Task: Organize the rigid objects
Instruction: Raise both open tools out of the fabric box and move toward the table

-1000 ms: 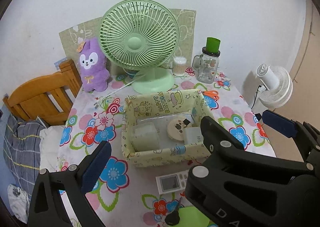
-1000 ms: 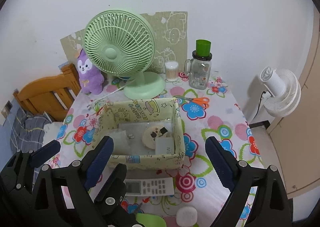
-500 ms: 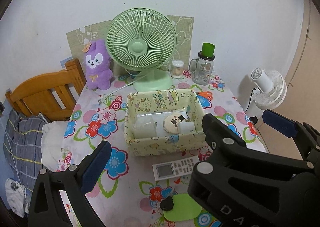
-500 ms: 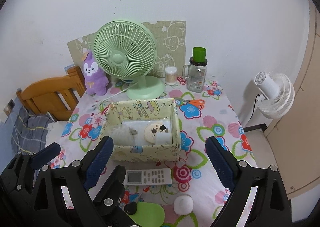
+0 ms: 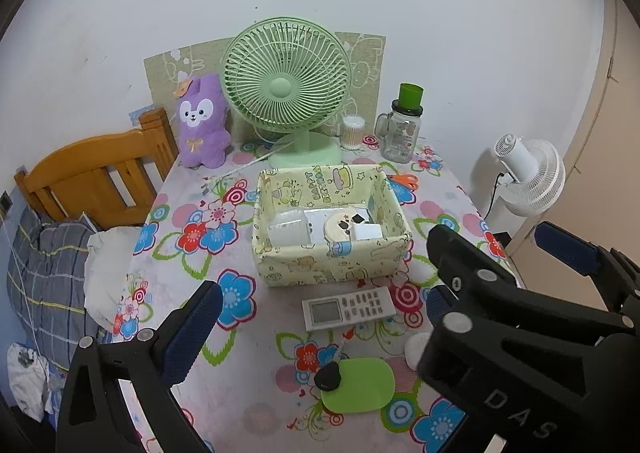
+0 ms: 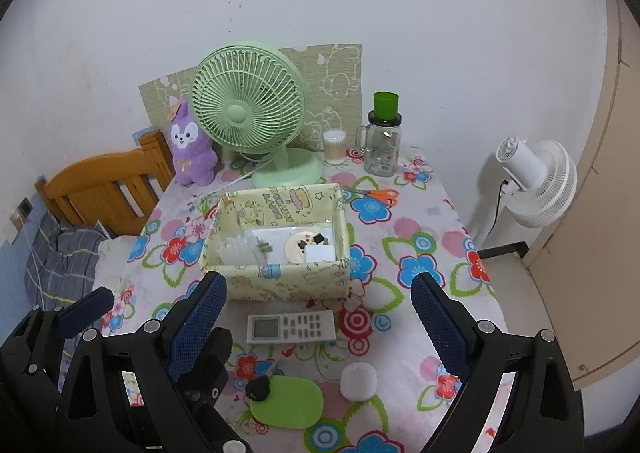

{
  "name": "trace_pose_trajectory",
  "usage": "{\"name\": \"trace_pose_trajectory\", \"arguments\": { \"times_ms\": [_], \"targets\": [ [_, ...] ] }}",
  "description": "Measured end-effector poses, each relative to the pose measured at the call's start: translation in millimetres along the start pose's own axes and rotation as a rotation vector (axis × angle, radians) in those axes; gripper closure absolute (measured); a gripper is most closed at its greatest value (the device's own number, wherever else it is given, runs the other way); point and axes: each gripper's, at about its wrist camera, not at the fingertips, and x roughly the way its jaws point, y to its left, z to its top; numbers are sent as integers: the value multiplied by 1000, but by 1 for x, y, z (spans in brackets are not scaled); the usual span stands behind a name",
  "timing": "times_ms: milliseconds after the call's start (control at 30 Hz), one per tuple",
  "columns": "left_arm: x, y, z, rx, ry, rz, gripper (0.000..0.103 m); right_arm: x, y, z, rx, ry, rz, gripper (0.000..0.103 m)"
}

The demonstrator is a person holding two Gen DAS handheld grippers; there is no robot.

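A yellow fabric basket (image 5: 332, 265) (image 6: 280, 285) stands mid-table, holding white boxes and a round disc. In front of it lie a white remote (image 5: 348, 307) (image 6: 291, 327), a green oval pad (image 5: 360, 385) (image 6: 292, 401) with a black key fob (image 5: 327, 375) (image 6: 258, 387) on its edge, and a white round puck (image 6: 359, 381). Orange scissors (image 6: 380, 195) lie behind the basket. My right gripper (image 6: 318, 293) hovers open over the near table edge with nothing between its fingers. My left gripper (image 5: 316, 317) is open beside it, its right finger mostly hidden behind the right gripper's body.
At the back stand a green desk fan (image 6: 244, 113), a purple plush (image 6: 190, 149), a swab jar (image 6: 334, 147) and a glass jar with a green lid (image 6: 382, 145). A wooden headboard (image 5: 92, 169) and bedding lie left; a white floor fan (image 6: 536, 181) stands right.
Both grippers drew back from the basket and rose slightly. The remote, green pad, key fob and white puck came fully into view. The jaws stayed wide.
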Motion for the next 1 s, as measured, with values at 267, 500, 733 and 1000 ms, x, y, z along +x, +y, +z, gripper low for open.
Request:
{"name": "trace_pose_trajectory", "arguments": {
  "times_ms": [267,500,733,1000],
  "targets": [
    [0,-1,-15,-20,11,-1,0,-6,-10,-16,8,4,2,8],
    [5,3,-32,-68,2,30,0,-5,-19,-32,14,-26,-14,8],
    [24,4,-49,-70,45,47,0,15,-29,-53,27,29,-16,8],
    [50,-1,-65,-60,101,61,0,40,-36,-72,23,77,-49,8]
  ]
}}
